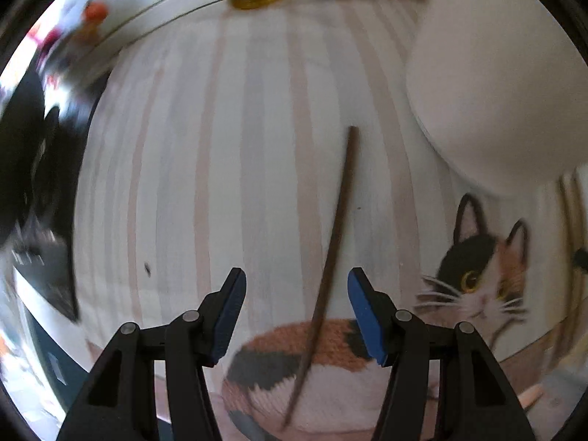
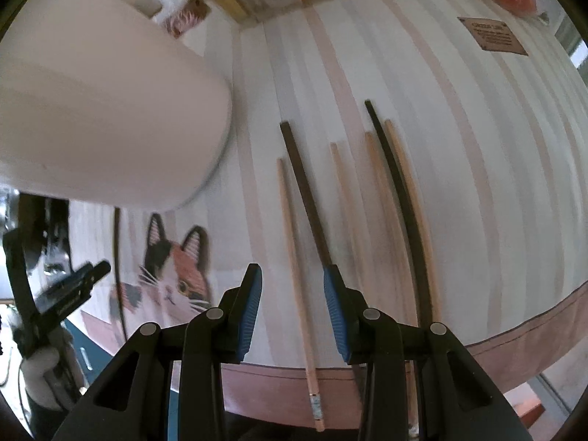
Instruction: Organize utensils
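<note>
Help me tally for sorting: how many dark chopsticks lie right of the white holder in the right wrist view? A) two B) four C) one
A: two dark chopsticks lie among four pale chopsticks, right of the holder.

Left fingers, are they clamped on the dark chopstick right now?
No: the left gripper is open, and the dark chopstick lies on the striped cloth between the fingers, touching neither.

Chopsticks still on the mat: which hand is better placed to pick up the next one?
Probably the right. Its tongs stand open over a light chopstick among the group, beside the white holder. The left tongs are open over a single dark chopstick, apparently just released.
</note>
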Tool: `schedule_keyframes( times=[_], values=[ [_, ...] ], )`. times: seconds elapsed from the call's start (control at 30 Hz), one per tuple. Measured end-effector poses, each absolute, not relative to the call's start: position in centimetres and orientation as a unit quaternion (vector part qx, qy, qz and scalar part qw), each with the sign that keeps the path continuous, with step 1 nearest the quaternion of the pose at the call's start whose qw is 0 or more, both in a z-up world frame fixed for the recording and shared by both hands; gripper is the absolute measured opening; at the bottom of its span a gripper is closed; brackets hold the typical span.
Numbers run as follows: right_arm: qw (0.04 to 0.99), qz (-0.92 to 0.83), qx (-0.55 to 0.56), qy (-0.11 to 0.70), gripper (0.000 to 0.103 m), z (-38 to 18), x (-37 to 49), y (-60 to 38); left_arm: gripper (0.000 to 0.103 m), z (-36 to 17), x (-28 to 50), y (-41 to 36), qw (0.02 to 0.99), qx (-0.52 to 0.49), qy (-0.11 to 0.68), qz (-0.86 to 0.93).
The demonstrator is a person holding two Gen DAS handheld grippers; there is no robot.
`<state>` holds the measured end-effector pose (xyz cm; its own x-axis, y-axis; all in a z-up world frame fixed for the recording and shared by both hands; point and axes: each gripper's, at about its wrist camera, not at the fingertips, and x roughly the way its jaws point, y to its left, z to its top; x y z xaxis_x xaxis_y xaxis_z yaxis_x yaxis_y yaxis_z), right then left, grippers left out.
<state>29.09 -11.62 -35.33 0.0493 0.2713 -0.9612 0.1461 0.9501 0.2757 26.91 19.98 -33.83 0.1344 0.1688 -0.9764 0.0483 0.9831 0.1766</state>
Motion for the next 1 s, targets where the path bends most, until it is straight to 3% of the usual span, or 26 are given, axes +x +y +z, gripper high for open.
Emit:
schedule_keyframes(
  times=[0.1,0.17,0.2,0.37,0.63,0.9,1.0],
  values=[
    [0.713,0.056,0.125,0.687,0.033,-35.7,29.0,-10.3,0.048,-34.5,27.0,18.6,0.747,0.121,0.654,0.027],
    [0.716,0.062,0.105,0.687,0.028,-35.9,28.8,-9.4,0.007,-34.4,26.9,18.3,0.746,0.110,0.656,0.007],
    [0.716,0.064,0.096,0.689,0.026,-36.1,28.8,-9.0,0.004,-34.4,26.8,18.3,0.743,0.104,0.661,0.011],
    [0.727,0.051,0.029,0.684,0.007,-36.4,28.4,-7.3,0.004,-34.5,26.8,19.1,0.745,0.046,0.664,0.039],
    [0.696,0.083,0.050,0.711,0.007,-36.6,27.0,-6.5,0.004,-34.4,23.7,21.7,0.717,-0.129,0.684,0.042],
    [0.693,0.087,0.047,0.714,0.007,-36.8,27.7,-6.3,0.009,-34.5,23.2,19.8,0.731,-0.065,0.678,0.045],
    [0.696,0.084,0.041,0.712,0.007,-36.8,28.0,-6.4,0.016,-34.3,23.6,18.4,0.746,-0.048,0.662,0.052]
  ],
)
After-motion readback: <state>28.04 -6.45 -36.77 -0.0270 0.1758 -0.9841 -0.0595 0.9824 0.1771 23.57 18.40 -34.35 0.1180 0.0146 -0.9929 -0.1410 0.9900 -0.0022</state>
